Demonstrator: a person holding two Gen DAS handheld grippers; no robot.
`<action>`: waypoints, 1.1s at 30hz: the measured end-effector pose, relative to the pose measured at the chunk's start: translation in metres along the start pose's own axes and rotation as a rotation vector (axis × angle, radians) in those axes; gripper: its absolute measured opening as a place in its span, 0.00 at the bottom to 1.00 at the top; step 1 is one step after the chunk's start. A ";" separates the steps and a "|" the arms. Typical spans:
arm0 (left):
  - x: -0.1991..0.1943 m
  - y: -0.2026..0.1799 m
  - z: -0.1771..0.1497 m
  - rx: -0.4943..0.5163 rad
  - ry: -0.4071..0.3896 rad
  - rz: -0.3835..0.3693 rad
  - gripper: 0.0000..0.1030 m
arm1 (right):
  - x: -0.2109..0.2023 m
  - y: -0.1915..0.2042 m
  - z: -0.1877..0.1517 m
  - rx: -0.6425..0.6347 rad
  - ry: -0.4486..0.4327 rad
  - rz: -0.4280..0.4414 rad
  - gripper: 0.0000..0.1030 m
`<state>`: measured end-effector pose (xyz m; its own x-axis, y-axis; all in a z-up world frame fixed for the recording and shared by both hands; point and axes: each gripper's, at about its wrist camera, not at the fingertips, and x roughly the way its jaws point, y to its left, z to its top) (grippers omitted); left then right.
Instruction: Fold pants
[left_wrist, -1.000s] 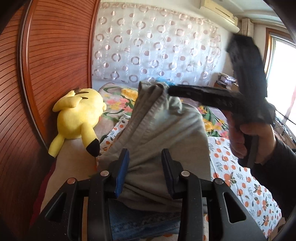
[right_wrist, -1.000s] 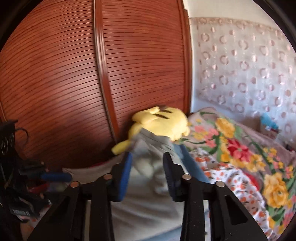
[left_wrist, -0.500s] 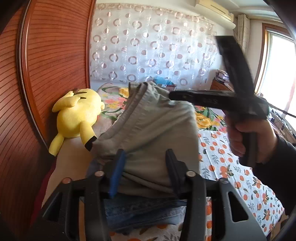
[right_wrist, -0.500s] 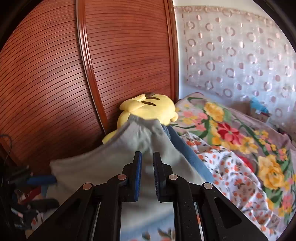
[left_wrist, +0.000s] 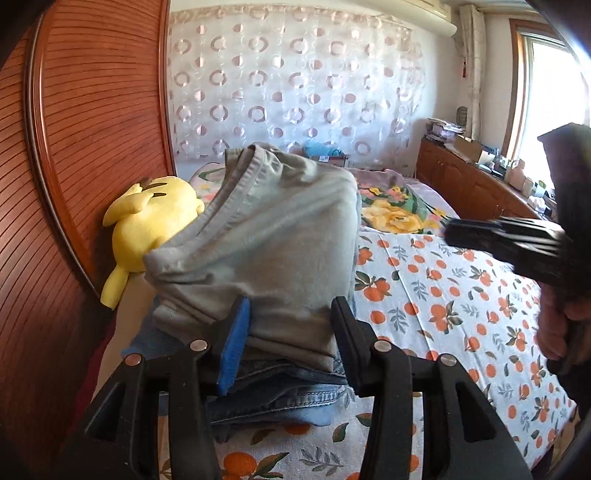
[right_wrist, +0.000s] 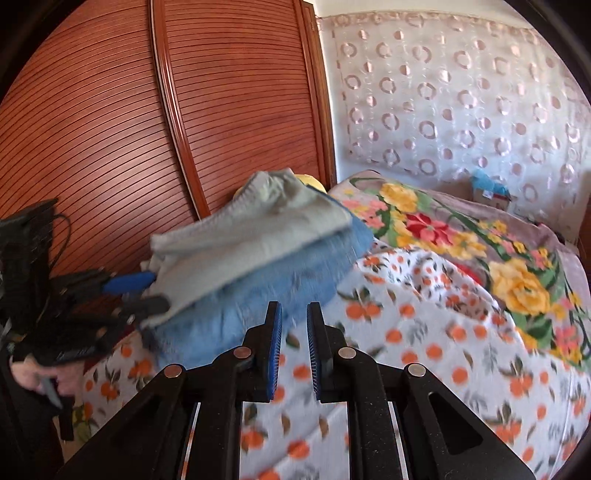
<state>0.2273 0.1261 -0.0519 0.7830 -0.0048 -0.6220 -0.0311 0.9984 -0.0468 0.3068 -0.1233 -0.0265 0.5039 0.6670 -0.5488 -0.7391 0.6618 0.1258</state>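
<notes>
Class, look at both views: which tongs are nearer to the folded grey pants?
Left. The left tongs sit at the folded grey pants, fingers either side of their edge; the right tongs are clear, over the orange-print sheet.

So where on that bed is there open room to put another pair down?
The orange-print sheet lies bare between the grey pants stack and the floral blanket. It is crowded along the wooden wardrobe, where the yellow plush sits.

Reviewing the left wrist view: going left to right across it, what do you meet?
Wooden slatted door → yellow plush toy → folded grey pants on the jeans → orange-print sheet → right gripper, in the person's hand.
</notes>
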 end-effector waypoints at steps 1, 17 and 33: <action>0.000 -0.001 -0.002 0.008 -0.004 0.002 0.42 | -0.008 0.001 -0.004 0.003 0.001 -0.006 0.14; -0.038 -0.055 -0.015 0.054 -0.022 -0.019 0.36 | -0.113 0.007 -0.076 0.134 -0.022 -0.109 0.16; -0.107 -0.149 -0.024 0.146 -0.124 -0.147 0.77 | -0.248 0.041 -0.117 0.185 -0.138 -0.336 0.45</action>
<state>0.1336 -0.0238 0.0032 0.8433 -0.1525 -0.5154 0.1717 0.9851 -0.0105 0.0993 -0.3018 0.0180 0.7685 0.4344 -0.4698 -0.4361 0.8929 0.1121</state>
